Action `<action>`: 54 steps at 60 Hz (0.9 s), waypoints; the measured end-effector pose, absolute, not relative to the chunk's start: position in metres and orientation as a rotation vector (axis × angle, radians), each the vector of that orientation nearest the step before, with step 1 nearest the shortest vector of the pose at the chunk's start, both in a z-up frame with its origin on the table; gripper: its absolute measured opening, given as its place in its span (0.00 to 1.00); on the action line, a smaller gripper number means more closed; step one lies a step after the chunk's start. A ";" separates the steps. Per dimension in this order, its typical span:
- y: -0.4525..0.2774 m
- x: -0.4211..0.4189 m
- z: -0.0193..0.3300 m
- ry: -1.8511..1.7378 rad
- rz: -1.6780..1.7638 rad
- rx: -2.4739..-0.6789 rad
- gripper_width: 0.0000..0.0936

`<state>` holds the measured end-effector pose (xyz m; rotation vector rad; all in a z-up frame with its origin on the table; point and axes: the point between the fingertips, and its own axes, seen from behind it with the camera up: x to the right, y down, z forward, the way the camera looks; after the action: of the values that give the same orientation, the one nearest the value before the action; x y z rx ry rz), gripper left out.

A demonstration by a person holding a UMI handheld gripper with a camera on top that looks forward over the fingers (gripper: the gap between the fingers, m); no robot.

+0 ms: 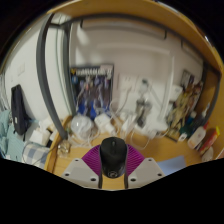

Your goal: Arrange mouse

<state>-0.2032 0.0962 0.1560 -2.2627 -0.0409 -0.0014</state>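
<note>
The mouse (113,157) is the landmark here: a dark computer mouse lying between the two fingers of the hand-held gripper (113,170), on a purple patch that looks like the fingers' inner pads. The pale fingertips show to either side of it, low down. Whether both fingers press on its flanks or merely stand about it cannot be made out.

Left of the mouse, a dark flat thing (19,103), perhaps a screen or tablet, leans at the far side of the wooden bench (160,148), with small pale clutter below it. Behind the mouse and a little to the left a poster (92,88) with a figure on it stands against the white wall, and a clear glass container (81,125) sits in front of that. Directly behind the mouse lie loose cables and small bits too blurred to name. To the right of the mouse stand several bottles (147,100) and, farther right, a row of upright things along the bench edge, one with a red part.

As for handling, the mouse should be light and rigid, with a smooth, rounded plastic shell that could slip out under a loose or off-centre grip. The best hold is across its two long sides at about mid-length, where the body is widest and the flanks most nearly parallel, keeping clear of the buttons and wheel on top.
</note>
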 end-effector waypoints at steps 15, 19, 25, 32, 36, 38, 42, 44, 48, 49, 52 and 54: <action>0.102 -0.079 0.281 -0.013 -0.088 -2.067 0.31; 0.096 -0.042 0.271 0.018 -0.083 -2.066 0.31; 0.087 0.017 0.235 0.041 -0.123 -2.140 0.31; 0.073 0.053 0.169 0.044 -0.115 -2.232 0.33; 0.061 0.066 0.127 0.036 -0.121 -2.307 0.32; 0.054 0.069 0.109 0.038 -0.112 -2.337 0.33; 0.045 0.073 0.072 0.045 -0.086 -2.398 0.32; 0.041 0.073 0.057 0.041 -0.077 -2.417 0.33; 0.034 0.069 0.032 0.036 -0.047 -2.453 0.33; 0.033 0.067 0.027 0.028 -0.038 -2.461 0.33; 0.028 0.064 0.012 0.012 -0.023 -2.481 0.33; 0.026 0.060 0.004 -0.002 -0.005 -2.493 0.33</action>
<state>0.0598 0.0260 0.0041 -2.4927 -0.0023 -0.0048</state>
